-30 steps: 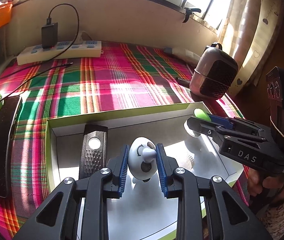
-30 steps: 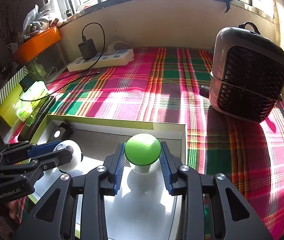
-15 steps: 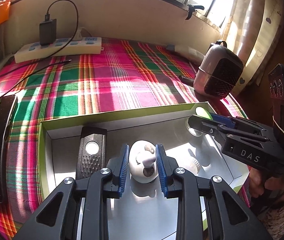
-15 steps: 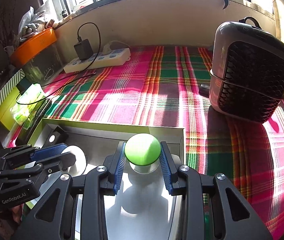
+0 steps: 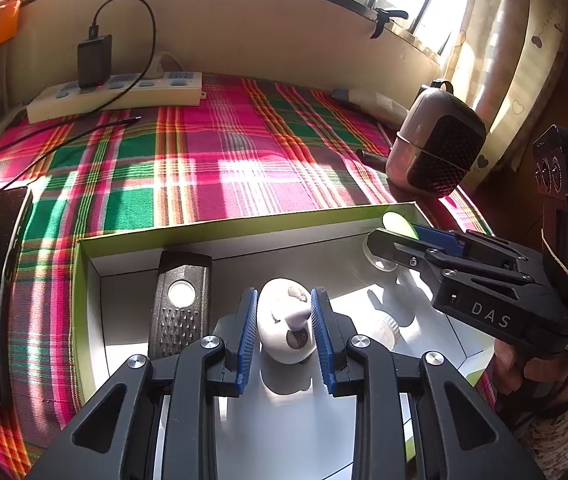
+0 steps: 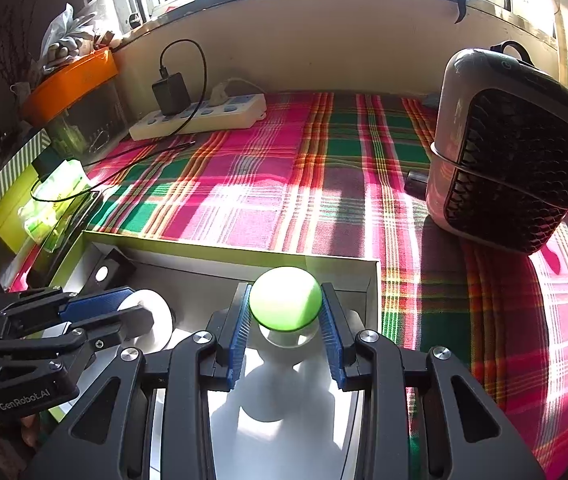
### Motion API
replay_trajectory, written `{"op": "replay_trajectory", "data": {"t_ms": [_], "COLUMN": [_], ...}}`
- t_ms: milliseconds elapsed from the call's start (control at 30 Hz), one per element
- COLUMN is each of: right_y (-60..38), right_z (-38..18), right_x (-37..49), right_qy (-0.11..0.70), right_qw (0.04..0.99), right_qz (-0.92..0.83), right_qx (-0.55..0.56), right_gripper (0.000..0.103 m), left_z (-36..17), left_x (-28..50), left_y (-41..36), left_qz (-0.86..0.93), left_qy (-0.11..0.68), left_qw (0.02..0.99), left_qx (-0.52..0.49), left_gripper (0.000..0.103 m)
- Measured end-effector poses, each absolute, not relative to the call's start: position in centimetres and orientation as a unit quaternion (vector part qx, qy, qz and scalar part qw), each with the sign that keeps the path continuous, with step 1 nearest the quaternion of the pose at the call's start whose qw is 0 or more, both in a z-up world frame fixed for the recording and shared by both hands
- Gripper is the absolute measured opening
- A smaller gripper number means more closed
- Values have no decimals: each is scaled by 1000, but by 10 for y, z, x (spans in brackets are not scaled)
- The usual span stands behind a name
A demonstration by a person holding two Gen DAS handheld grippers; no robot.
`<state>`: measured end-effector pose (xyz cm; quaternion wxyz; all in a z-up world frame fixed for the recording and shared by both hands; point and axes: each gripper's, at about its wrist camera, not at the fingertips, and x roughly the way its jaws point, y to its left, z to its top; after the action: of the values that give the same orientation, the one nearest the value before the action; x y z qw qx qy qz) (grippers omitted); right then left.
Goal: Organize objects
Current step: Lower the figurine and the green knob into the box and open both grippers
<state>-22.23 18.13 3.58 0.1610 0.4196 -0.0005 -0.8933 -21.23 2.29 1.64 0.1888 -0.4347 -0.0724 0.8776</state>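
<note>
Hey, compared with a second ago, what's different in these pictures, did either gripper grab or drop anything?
Nothing was grabbed or let go. The left gripper stays shut on the white egg-shaped toy, which now sits lower, down over the floor of the box. The right gripper still clamps the green ball-topped piece, slightly nearer the box's far wall. The black grater, heater and power strip have not moved.

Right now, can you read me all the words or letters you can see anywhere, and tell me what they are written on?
"DAS": white letters on the side of the right gripper, seen from the left wrist.
"GenRobot.AI": pale letters on the body of the left gripper, seen from the right wrist.
The power strip has markings on its sockets, too small to read.
The black charger shows no readable text.
</note>
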Motion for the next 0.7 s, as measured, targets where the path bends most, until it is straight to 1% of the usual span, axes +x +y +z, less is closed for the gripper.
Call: {"op": "replay_trajectory", "data": {"t_ms": [700], "right_y": [178], "right_z": [34], "right_x": [-220], "right_qy": [21], "right_qw": [156], "right_qz": [-895], "right_qx": [418], "right_gripper": [36], "left_z": [14], "left_x": [-210], "left_y": [25], "left_qz": [877], "left_qy": [-69], "left_qw": [186], "left_qx": [-437], "left_gripper": [28]}}
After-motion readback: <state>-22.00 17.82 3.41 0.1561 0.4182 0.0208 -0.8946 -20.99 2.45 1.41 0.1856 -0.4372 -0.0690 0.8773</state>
